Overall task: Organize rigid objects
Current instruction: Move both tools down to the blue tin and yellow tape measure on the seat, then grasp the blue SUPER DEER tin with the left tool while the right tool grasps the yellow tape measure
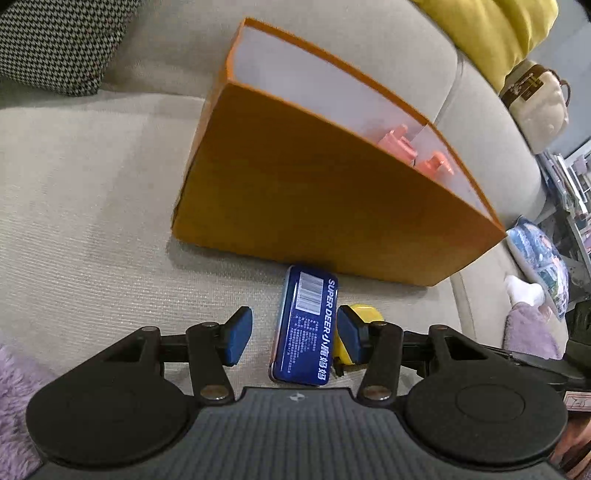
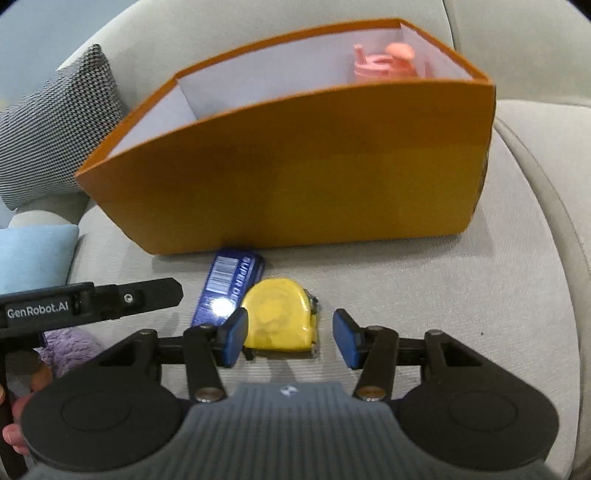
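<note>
A blue "Super Deer" tin (image 1: 304,328) lies flat on the grey sofa seat, just in front of an orange box (image 1: 314,206). My left gripper (image 1: 293,332) is open and low over the tin, one blue pad on each side; the left pad stands clear of it. A yellow tape measure (image 2: 280,317) lies beside the tin (image 2: 229,288). My right gripper (image 2: 290,338) is open around the tape measure, its right pad clear of it. The tape measure (image 1: 364,314) peeks out behind the left gripper's right pad. Pink items (image 2: 384,62) sit in the box (image 2: 295,177).
A houndstooth cushion (image 1: 55,40) leans at the sofa's back left, a yellow cushion (image 1: 491,33) and a cream bag (image 1: 535,107) at the right. A light blue cushion (image 2: 33,254) and purple fluffy fabric (image 2: 70,347) lie left. The left gripper's body (image 2: 92,302) reaches in there.
</note>
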Motion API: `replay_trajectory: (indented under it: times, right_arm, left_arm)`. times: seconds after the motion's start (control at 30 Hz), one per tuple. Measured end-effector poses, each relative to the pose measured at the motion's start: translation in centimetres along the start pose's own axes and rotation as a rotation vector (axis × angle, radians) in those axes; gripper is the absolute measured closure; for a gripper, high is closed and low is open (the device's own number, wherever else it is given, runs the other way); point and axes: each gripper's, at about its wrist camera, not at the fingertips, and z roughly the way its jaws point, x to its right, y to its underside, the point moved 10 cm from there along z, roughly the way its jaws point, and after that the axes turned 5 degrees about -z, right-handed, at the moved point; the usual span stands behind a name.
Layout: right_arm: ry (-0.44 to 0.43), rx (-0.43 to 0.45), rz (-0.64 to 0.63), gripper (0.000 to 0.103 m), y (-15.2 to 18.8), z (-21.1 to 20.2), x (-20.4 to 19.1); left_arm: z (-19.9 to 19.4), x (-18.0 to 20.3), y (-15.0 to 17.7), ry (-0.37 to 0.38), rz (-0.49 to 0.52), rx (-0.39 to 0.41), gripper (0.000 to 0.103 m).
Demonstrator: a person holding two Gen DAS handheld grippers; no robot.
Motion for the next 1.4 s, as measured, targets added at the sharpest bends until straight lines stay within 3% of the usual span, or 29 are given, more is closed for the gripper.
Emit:
replay_trajectory:
  times: [0.3, 0.57, 0.63, 0.73, 0.9, 0.97, 1.07, 1.13, 1.3, 1.4]
  right_arm:
    - [-0.048, -0.035, -0.007, 0.049, 0.1, 2.2, -0.2]
    - [-0.012, -0.015, -0.094, 0.051, 0.1, 2.7, -1.9]
    - [-0.011, 0.003, -0.092, 0.064, -0.3, 2.3, -1.8]
    - [-0.043, 0.001, -0.079, 0.074, -0.8, 1.7, -1.7]
    - [-0.064, 0.004, -0.076, 0.079, -0.8, 0.4, -1.9]
    - [-0.041, 0.021, -0.109, 0.080, -0.9, -0.2, -2.3]
    - [0.088, 0.038, -0.180, 0.080, -1.3, -0.9, -1.4]
    - [0.121, 0.041, -0.196, 0.080, -1.5, -1.1, -0.7]
    - [0.095, 0.028, -0.201, 0.080, -1.5, -1.0, -0.8]
    - [0.013, -0.001, -0.152, 0.080, -1.0, -0.7, -1.2]
  left_arm:
    - [1.2, -1.2, 0.4, -0.045, -0.016, -0.030, 0.044]
    - [1.1, -2.1, 0.3, -0.039, -0.056, -0.031, 0.044]
    - [0.9, -2.2, 0.2, -0.043, -0.059, -0.029, 0.044]
    - [0.8, -2.5, 0.3, -0.044, -0.069, -0.031, 0.044]
    - [1.2, -1.8, 0.4, -0.044, -0.064, -0.042, 0.044]
    - [1.3, -1.7, 0.4, -0.041, -0.065, -0.049, 0.044]
    - [1.4, -1.2, 0.6, -0.030, -0.053, -0.064, 0.044]
    - [1.6, -0.9, 0.8, -0.022, -0.041, -0.075, 0.044]
    - [2.7, -0.6, 0.8, -0.039, -0.027, -0.094, 0.044]
    - [3.4, -0.5, 0.7, -0.050, -0.026, -0.106, 0.045]
